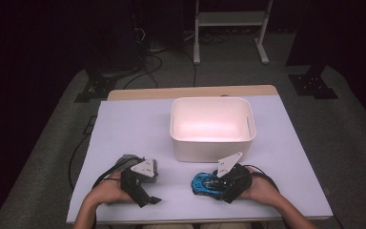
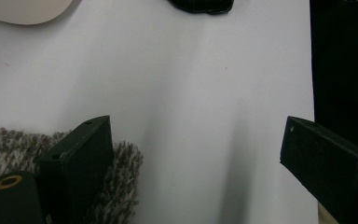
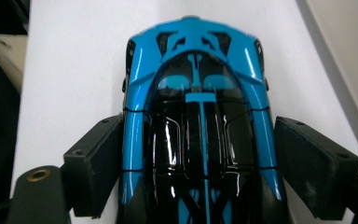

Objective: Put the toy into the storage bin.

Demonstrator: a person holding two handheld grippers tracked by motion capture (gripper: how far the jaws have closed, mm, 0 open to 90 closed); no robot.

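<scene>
Toy car [image 3: 198, 121] in blue and black sits on the white table cover [image 1: 124, 124] near the front edge, just in front of the white tub [image 1: 212, 125], and the right gripper [image 1: 223, 185] straddles it: in the right gripper view one jaw stands on each flank of the body, the left one touching or nearly so, the right one a little clear, so I cannot tell whether they have closed on it yet. Lined up lengthwise along the car like this, the jaws look set to pinch its narrow sides, likely for a lift into the tub. The left gripper [image 1: 145, 198] rests on the cover with its jaws spread wide and holding nothing; a speckled grey knitted cloth [image 2: 121, 163] lies against one jaw, perhaps next in line.
</scene>
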